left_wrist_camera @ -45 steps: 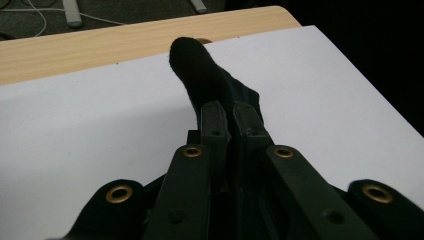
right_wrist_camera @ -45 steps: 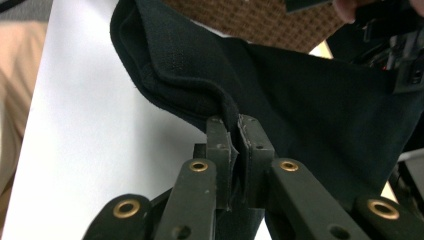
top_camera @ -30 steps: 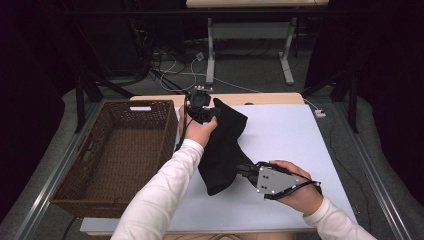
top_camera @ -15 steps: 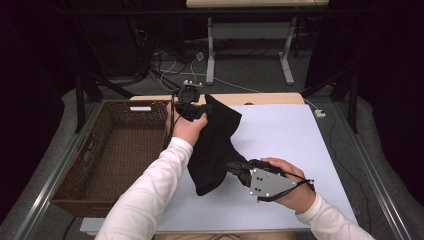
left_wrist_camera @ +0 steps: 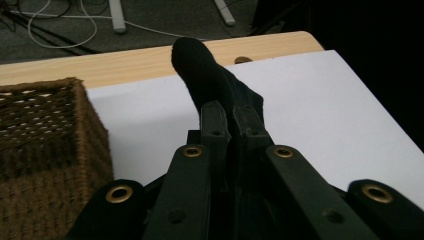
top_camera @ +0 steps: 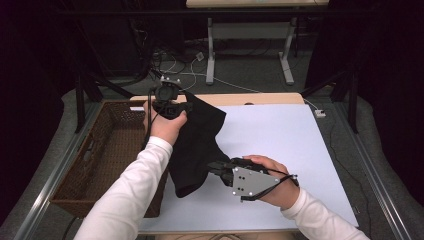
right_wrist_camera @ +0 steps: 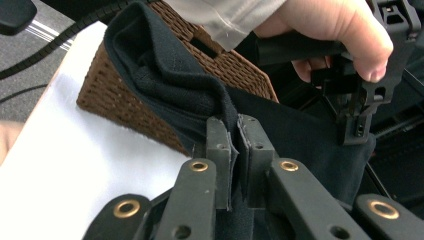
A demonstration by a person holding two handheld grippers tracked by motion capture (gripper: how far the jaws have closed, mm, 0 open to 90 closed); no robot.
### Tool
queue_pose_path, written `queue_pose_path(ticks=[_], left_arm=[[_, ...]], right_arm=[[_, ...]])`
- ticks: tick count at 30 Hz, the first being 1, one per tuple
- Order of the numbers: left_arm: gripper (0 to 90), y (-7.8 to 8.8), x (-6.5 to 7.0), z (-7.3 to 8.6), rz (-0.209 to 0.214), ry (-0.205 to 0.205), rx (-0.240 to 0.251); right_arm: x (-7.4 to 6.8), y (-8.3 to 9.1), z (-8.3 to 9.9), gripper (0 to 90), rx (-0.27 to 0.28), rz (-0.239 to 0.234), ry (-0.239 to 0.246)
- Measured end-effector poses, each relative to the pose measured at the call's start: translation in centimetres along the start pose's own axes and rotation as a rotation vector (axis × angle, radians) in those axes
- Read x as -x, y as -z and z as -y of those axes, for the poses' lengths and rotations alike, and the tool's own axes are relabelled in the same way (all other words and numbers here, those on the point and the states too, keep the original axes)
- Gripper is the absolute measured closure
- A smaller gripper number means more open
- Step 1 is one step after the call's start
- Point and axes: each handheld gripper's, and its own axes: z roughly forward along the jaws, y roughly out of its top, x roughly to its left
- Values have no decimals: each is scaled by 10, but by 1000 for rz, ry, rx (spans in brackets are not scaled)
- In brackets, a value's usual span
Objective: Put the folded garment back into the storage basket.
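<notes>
Black cloth (top_camera: 197,142) hangs stretched between both grippers, lifted off the white worktop (top_camera: 280,145), just beside the wicker basket (top_camera: 107,160). Left gripper (top_camera: 176,107) pinches the far top corner w/ its fingers (left_wrist_camera: 216,130) clamped shut on the fabric; a tuft of cloth pokes out past the tips. Right gripper (top_camera: 214,167) holds the near lower edge, fingers (right_wrist_camera: 218,145) likewise closed tight on a fold.

Two grips at opposite ends keep the cloth taut and off the surface, so it won't drag or bunch. Left end sits higher and nearer the basket, so prob. the cloth is being carried over the rim to drop inside. Basket interior looks bare, so there's room. Risk: the loose middle could catch on the basket wall.
</notes>
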Motion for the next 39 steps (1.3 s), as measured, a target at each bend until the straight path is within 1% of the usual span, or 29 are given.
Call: queue_pose_path(ticks=[2, 6, 11, 15, 18, 22, 26, 27, 31, 32, 39], left_arm=[[852, 2, -7, 1, -4, 7, 0], [853, 7, -20, 2, -9, 11, 1], [853, 12, -37, 2, -4, 32, 5], [853, 14, -50, 1, -3, 46, 5], [853, 15, -59, 0, -4, 58, 12], [853, 20, -71, -3, -3, 59, 18], [853, 25, -81, -5, -5, 69, 28], [853, 26, -83, -6, -3, 72, 25], [853, 32, -94, -7, -6, 78, 38], [853, 33, -97, -8, -6, 79, 34], [853, 41, -115, -9, -12, 83, 27]], right_arm=[[1, -7, -4, 855, 6, -12, 8], [0, -23, -10, 855, 18, -35, 10], [2, -40, -18, 855, 26, -60, 8], [5, -49, -23, 855, 33, -73, 5], [7, -57, -26, 855, 43, -79, 1], [9, -69, -32, 855, 53, -87, 0], [11, -80, -39, 855, 63, -91, -5], [11, -83, -41, 855, 63, -92, -6], [11, -94, -46, 854, 59, -103, 0], [11, -96, -48, 854, 55, -102, -5], [11, -113, -58, 854, 72, -107, -18]])
